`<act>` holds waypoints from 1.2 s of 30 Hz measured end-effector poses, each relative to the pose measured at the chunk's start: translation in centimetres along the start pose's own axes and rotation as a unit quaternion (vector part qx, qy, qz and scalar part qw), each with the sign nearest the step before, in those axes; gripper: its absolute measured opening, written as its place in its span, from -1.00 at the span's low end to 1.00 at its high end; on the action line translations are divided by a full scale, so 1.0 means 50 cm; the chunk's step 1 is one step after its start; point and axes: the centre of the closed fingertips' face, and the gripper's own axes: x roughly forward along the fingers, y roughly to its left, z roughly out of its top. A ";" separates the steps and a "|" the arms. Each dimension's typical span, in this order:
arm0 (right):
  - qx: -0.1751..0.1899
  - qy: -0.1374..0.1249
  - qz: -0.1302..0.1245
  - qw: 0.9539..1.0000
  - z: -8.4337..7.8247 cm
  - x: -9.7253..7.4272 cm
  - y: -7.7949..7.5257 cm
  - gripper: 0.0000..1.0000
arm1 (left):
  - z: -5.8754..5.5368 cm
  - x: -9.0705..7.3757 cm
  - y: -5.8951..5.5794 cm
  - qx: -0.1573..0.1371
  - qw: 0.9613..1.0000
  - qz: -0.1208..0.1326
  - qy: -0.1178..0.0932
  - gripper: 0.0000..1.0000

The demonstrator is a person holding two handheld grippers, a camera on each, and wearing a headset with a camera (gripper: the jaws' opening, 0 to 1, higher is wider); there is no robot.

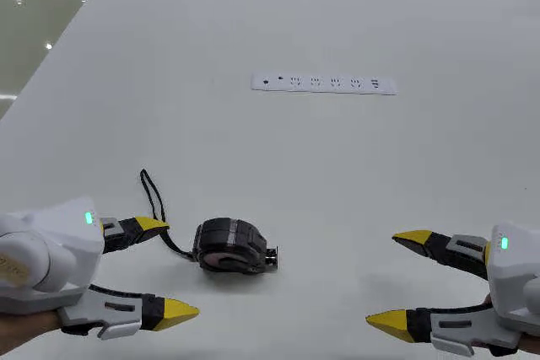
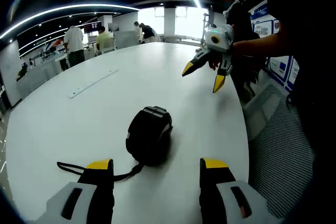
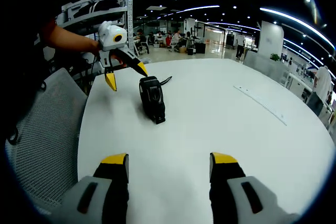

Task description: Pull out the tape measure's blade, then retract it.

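Note:
A black tape measure (image 1: 231, 246) lies on the white table (image 1: 278, 149), its blade tip (image 1: 272, 257) facing right and a black wrist strap (image 1: 154, 200) trailing off to the left. My left gripper (image 1: 177, 269) stands open just left of the case, with the strap running between its jaws; its own view has the tape measure (image 2: 149, 134) close ahead between the yellow fingertips (image 2: 100, 164). My right gripper (image 1: 392, 280) is open at the lower right, well clear of the tape measure (image 3: 153, 98), and holds nothing.
A white power strip (image 1: 323, 83) lies flat farther back on the table. Bare tabletop lies between the two grippers. People and desks fill the room beyond the table's far edge (image 2: 100, 51).

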 end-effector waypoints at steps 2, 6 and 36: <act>-0.005 -0.003 0.004 1.000 0.007 0.007 -0.002 0.20 | 0.003 0.005 0.004 0.007 1.000 -0.003 0.003 0.22; -0.012 -0.003 0.010 1.000 0.013 0.021 -0.007 0.13 | 0.007 0.014 0.010 0.020 1.000 -0.010 0.008 0.14; -0.072 0.013 0.097 0.993 0.051 0.159 0.023 -0.26 | 0.019 0.083 0.029 0.076 0.994 -0.057 0.048 -0.32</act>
